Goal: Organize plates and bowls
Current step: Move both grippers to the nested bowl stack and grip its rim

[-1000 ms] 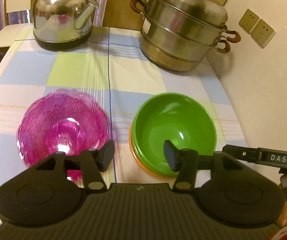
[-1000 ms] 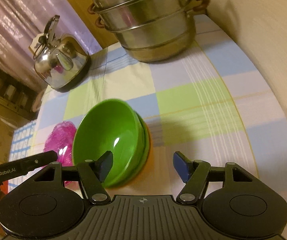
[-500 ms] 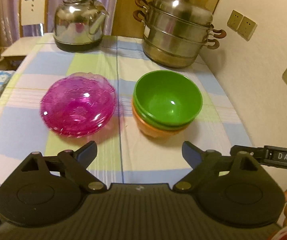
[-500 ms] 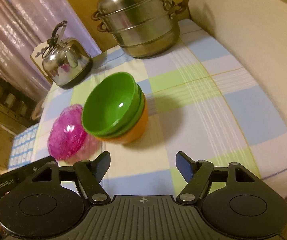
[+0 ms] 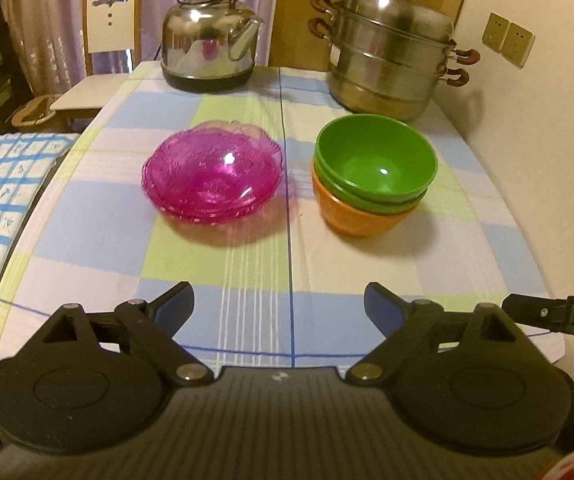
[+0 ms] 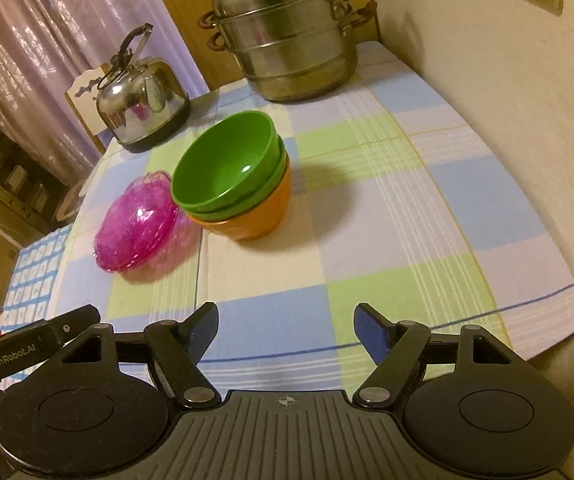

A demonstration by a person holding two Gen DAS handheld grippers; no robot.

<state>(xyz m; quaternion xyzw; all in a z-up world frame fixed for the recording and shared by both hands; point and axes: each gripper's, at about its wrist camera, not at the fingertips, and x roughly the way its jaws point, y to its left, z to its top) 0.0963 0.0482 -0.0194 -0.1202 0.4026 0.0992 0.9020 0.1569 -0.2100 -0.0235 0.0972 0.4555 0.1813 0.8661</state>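
A stack of pink glass plates sits mid-table; it shows in the right wrist view too. Beside it on the right, two green bowls are nested in an orange bowl; the same stack shows in the right wrist view, green bowls in the orange bowl. My left gripper is open and empty, over the table's near edge, well short of the dishes. My right gripper is open and empty, also at the near edge.
A steel kettle stands at the back left and a tiered steel steamer pot at the back right, on the checked tablecloth. A wall runs along the right side. A chair stands behind the table's left corner.
Both grippers have pulled back from the bowls and plates toward the near table edge. The left jaws have opened wider. The dishes have stayed in place.
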